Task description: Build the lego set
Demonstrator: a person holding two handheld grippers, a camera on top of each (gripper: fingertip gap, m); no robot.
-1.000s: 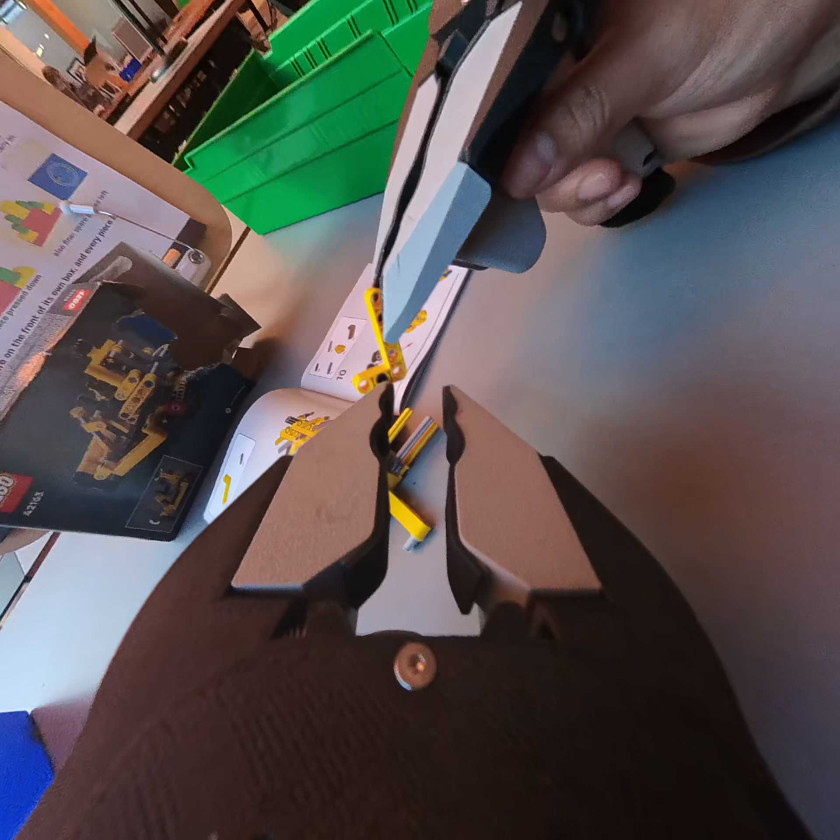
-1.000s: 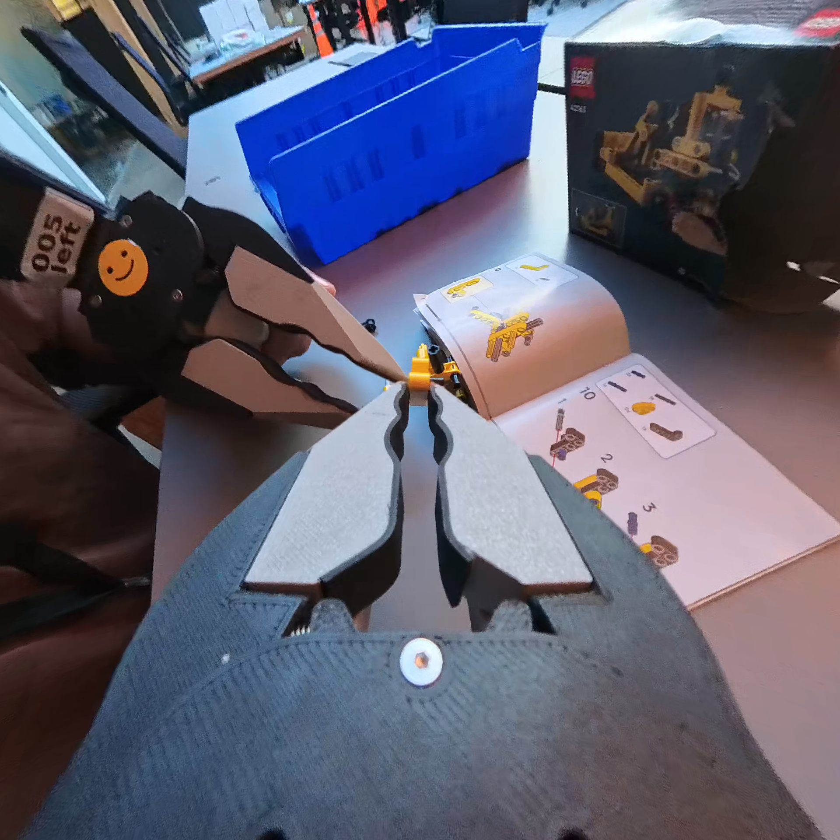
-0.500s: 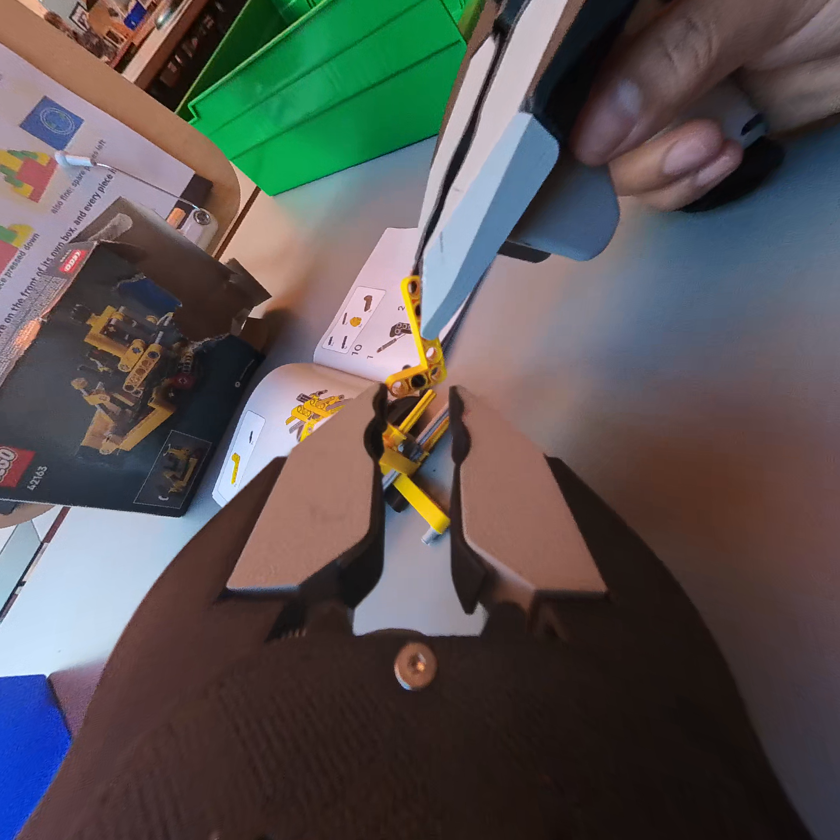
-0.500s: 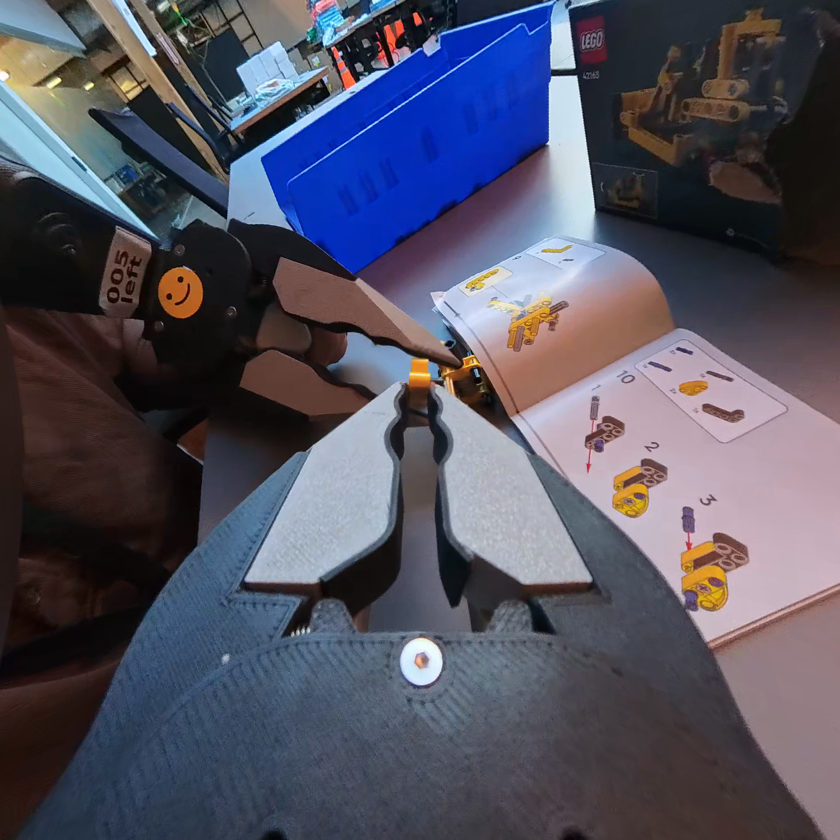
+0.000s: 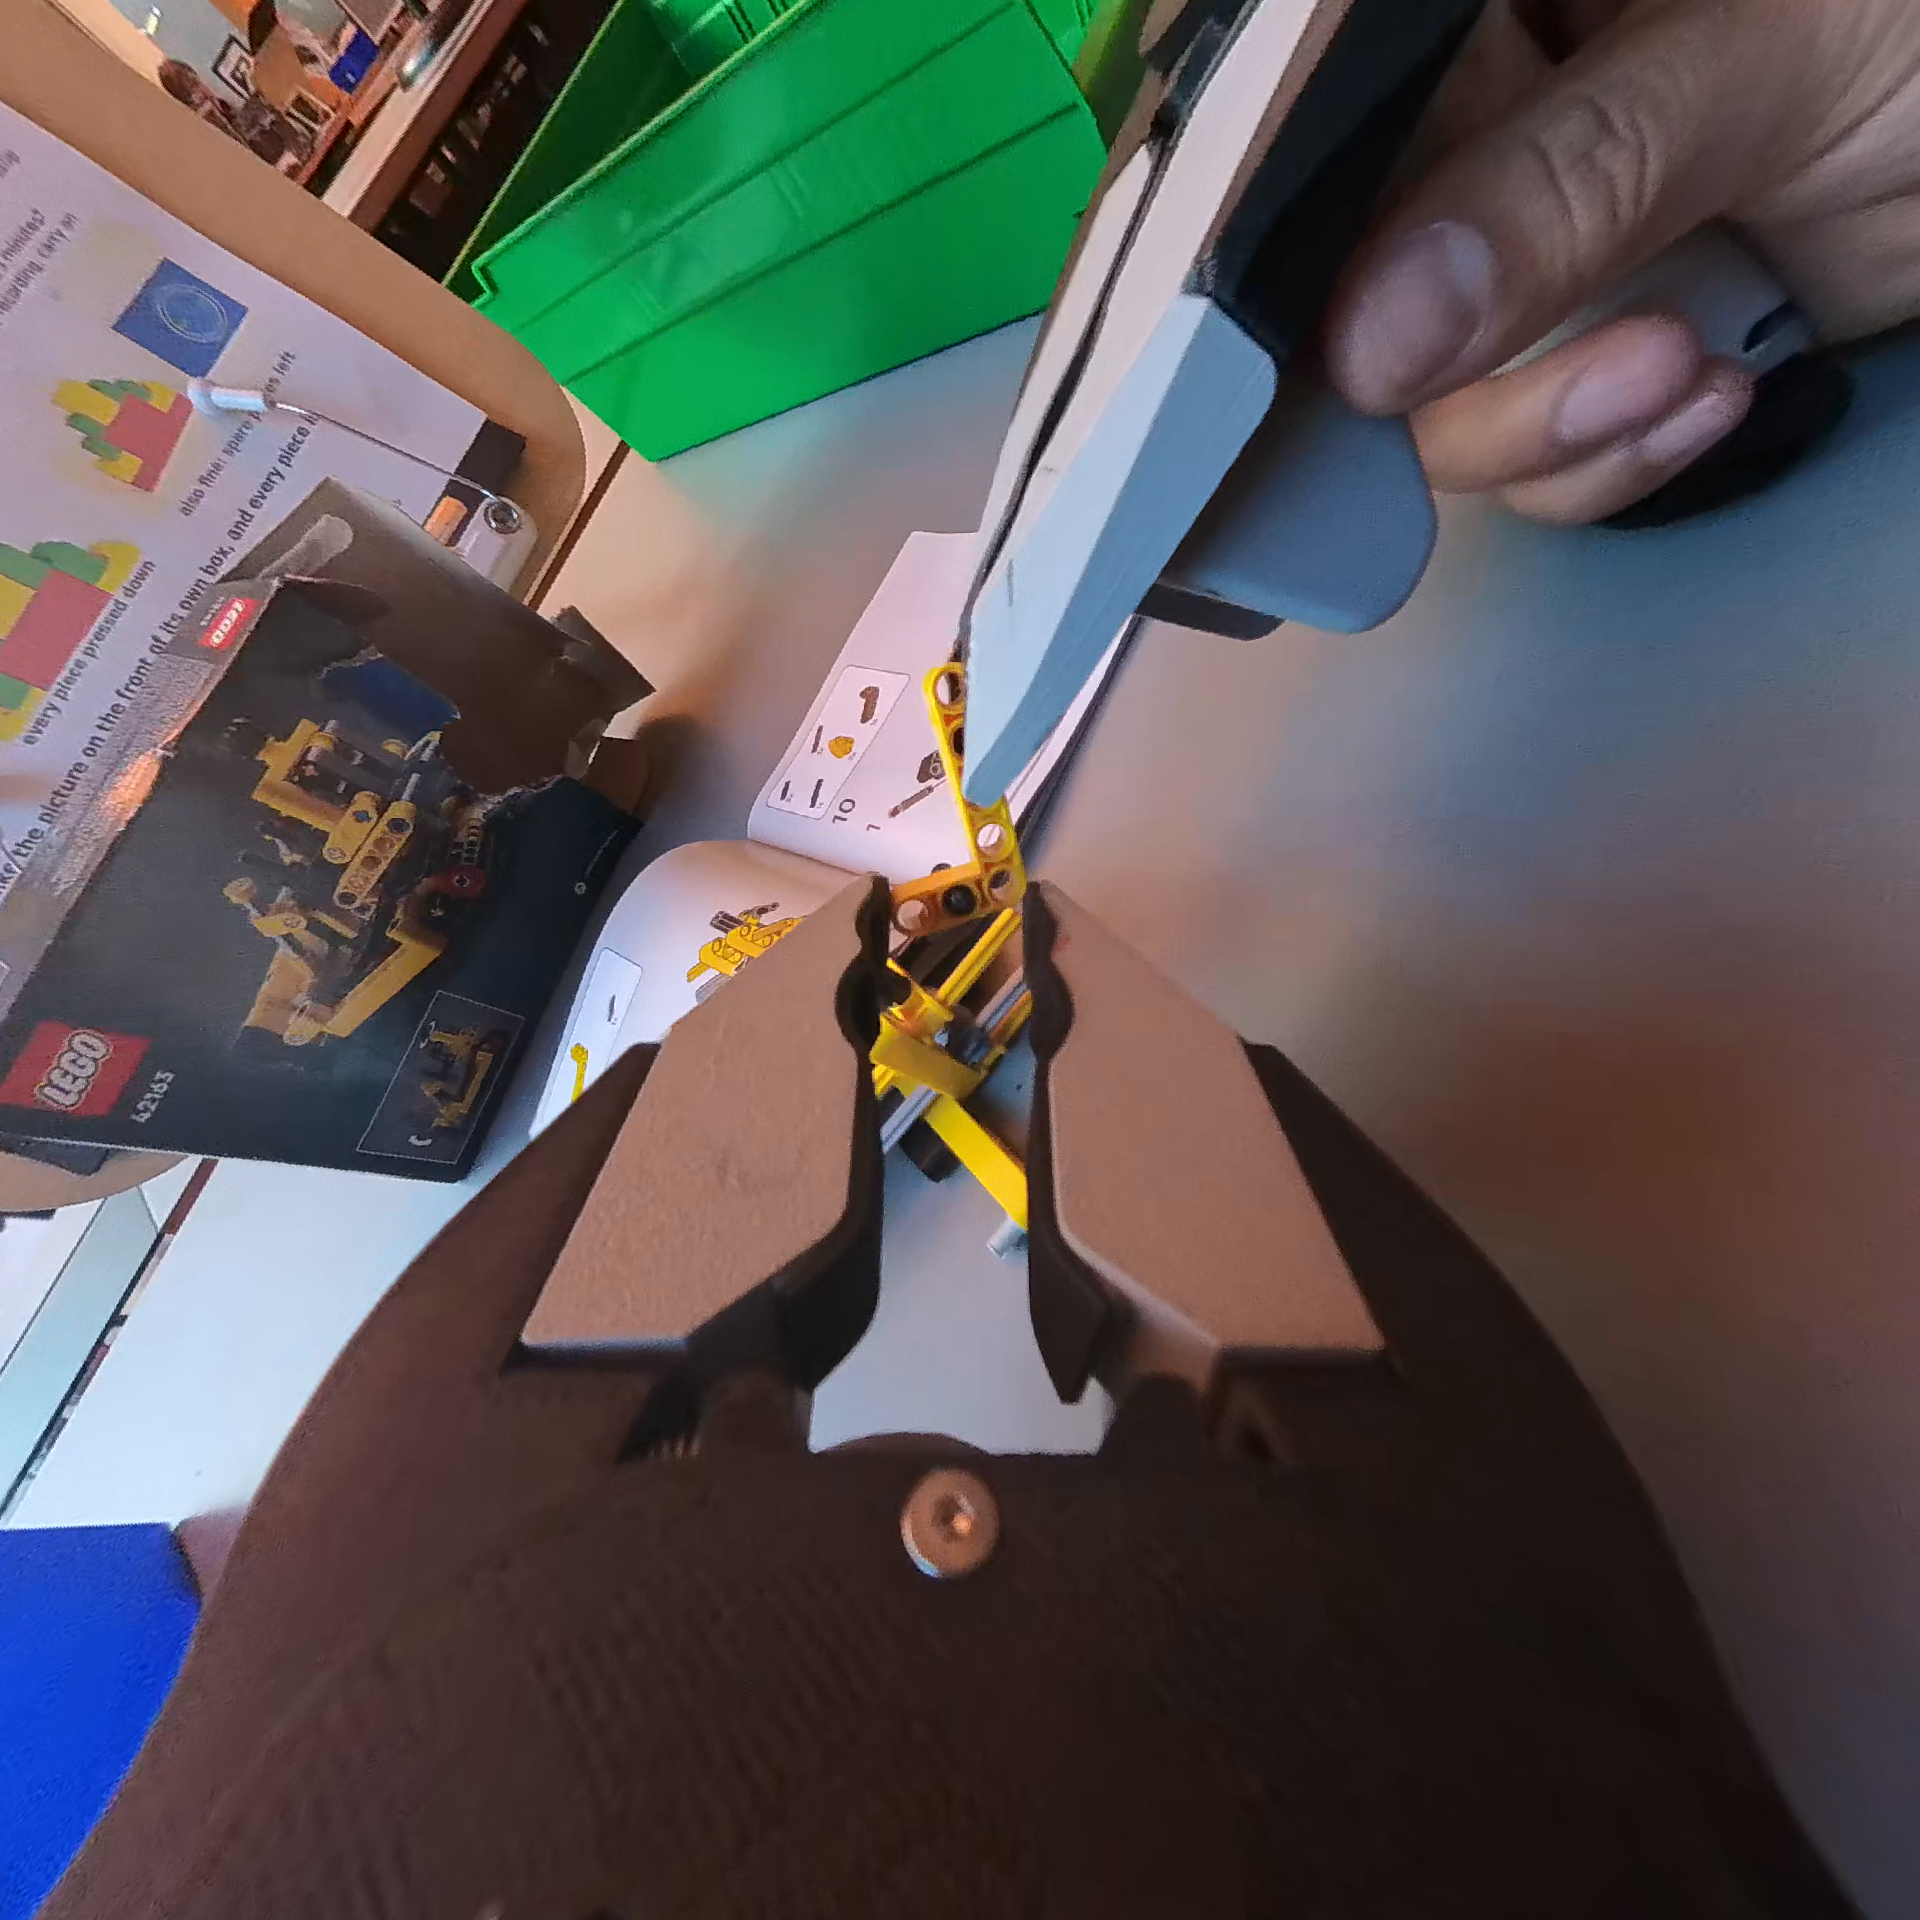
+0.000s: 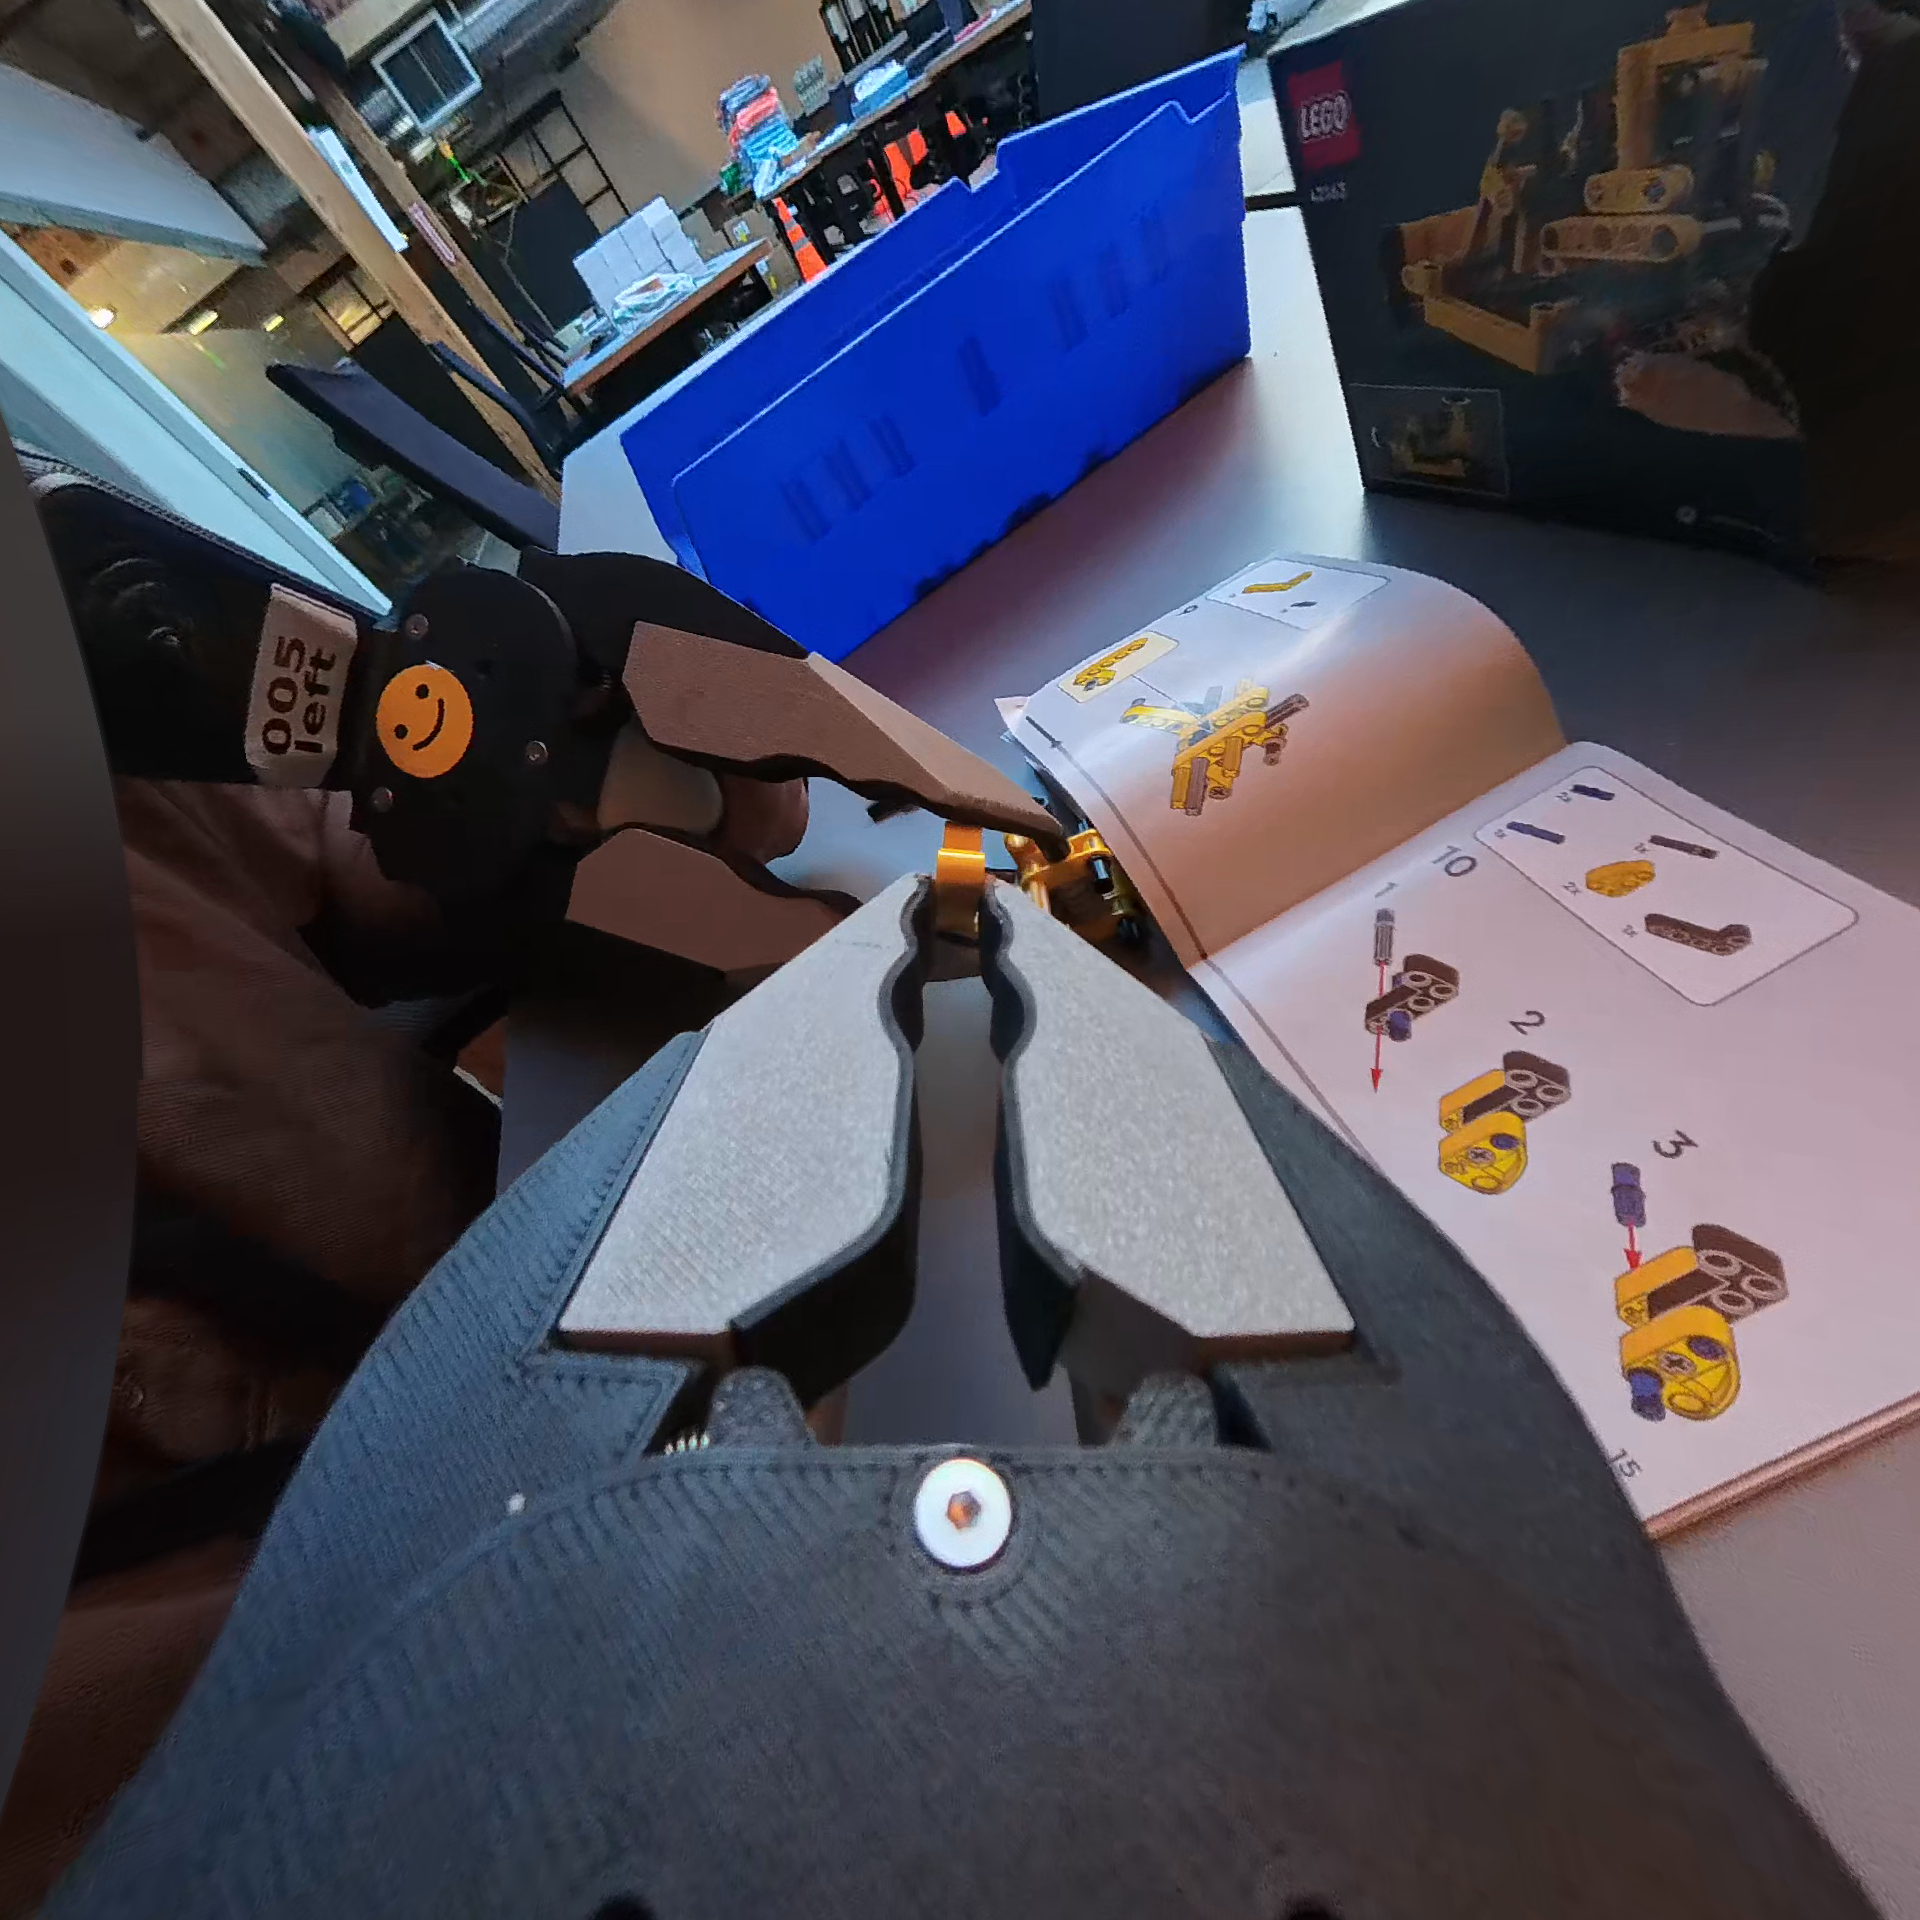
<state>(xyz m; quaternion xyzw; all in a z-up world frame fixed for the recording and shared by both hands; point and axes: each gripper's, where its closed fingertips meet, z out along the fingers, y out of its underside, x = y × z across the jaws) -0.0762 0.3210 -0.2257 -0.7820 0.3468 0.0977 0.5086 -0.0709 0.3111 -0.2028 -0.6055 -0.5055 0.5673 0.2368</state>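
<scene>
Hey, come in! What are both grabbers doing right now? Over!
Right gripper shut on yellow L-shaped beam. Left gripper open, fingers either side of yellow brick assembly on table. Open instruction booklet right beside it.

The counter (image 5: pixel 1507 935) lay open to the right of the left hand-held gripper (image 5: pixel 951 909), but straight ahead the right hand-held gripper (image 5: pixel 987 769) and its yellow angled beam (image 5: pixel 987 831) blocked the way. An open instruction booklet (image 6: pixel 1558 987), a dark toy box (image 6: pixel 1558 260) and a blue bin (image 6: pixel 935 364) crowded the far side. Green bins (image 5: pixel 779 208) closed off the counter's back edge.
</scene>
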